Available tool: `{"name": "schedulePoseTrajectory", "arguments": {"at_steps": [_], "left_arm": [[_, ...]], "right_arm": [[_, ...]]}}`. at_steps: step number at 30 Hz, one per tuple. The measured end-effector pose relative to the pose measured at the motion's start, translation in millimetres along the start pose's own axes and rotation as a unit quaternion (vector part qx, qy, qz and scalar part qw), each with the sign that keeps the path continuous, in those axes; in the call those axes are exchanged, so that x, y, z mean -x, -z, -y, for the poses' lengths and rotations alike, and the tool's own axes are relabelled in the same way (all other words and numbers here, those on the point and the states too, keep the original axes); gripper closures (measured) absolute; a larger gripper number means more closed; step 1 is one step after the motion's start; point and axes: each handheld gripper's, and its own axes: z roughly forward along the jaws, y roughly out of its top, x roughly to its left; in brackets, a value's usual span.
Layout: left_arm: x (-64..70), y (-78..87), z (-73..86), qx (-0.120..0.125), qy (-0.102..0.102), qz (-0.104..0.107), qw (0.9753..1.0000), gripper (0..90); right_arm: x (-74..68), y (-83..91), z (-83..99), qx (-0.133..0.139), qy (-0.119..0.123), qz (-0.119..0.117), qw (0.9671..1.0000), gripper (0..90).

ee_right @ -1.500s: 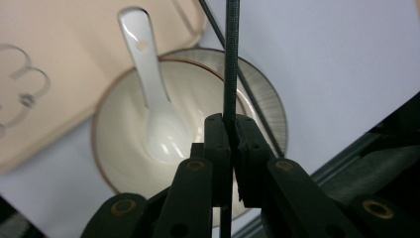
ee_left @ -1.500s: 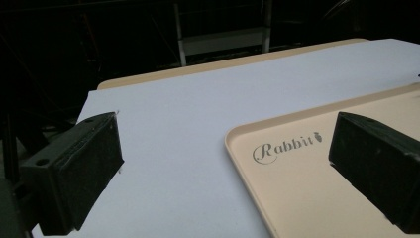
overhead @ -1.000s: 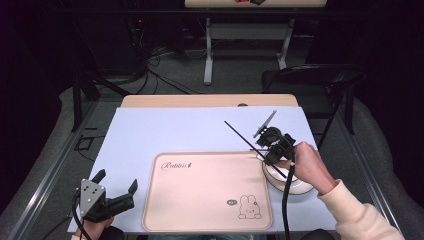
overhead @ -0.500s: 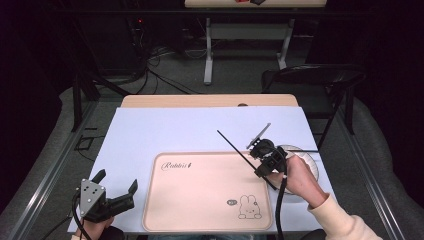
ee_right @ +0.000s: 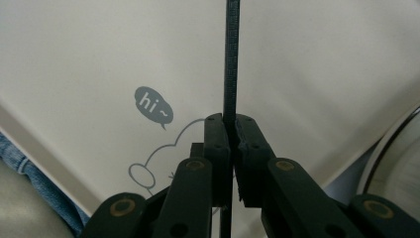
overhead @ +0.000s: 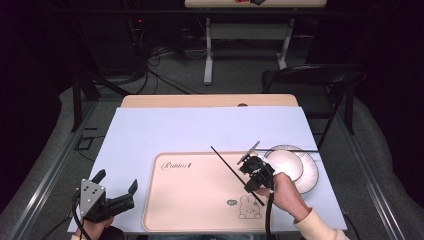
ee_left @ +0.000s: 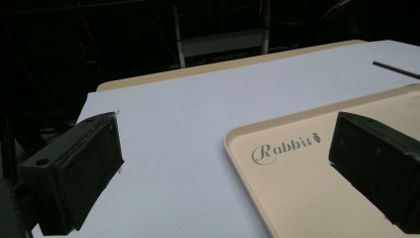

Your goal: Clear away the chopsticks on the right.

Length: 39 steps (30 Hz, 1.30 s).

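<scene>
The pale blue table cover (overhead: 190, 130) is spreading across the wooden table (overhead: 200, 100) to give one flat working field, and the beige tray (overhead: 200, 200), printed with "Rabbit" and a small rabbit drawing, is lying near the person's edge where both hands can be reaching it. Just off the tray's right side a white plate (overhead: 300, 172) is sitting, with a second black chopstick (overhead: 295, 149) lying across its far rim, probably waiting its turn.

The right gripper (overhead: 252, 172) is hovering over the tray's right part, its jaws clamping a black chopstick (overhead: 230, 169) along their centre line; in the right gripper view the stick (ee_right: 232, 59) is running straight out between the closed jaws. Holding it near the middle is likely keeping it balanced while it is being carried over the tray.

The left gripper (overhead: 107, 200) is resting at the near left corner, jaws spread wide and holding nothing, seemingly parked clear of the work.
</scene>
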Motion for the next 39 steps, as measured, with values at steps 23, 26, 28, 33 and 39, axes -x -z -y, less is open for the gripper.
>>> {"name": "schedulePoseTrajectory", "arguments": {"at_steps": [23,26,28,33,39], "left_arm": [[-0.1,0.2,0.0,0.0,0.0,0.0,1.0,0.0],[-0.1,0.1,0.1,0.0,0.0,0.0,1.0,0.0],[0.2,0.0,0.1,0.001,0.002,0.001,1.0,0.0],[-0.2,0.1,0.1,0.0,0.001,0.0,1.0,0.0],[0.2,0.1,0.1,0.001,0.002,0.0,1.0,0.0]], "right_arm": [[-6.8,-30.6,10.5,-0.036,0.0,0.027,0.999,84.6],[-6.8,-30.4,12.3,-0.034,0.005,0.032,0.9989,83.1],[-7.7,-30.0,12.4,-0.037,0.001,0.032,0.9988,82.3],[-9.1,-26.8,12.9,-0.025,0.024,0.041,0.9986,62.4],[-8.4,-6.7,16.0,0.007,0.069,0.035,0.997,23.1]]}}
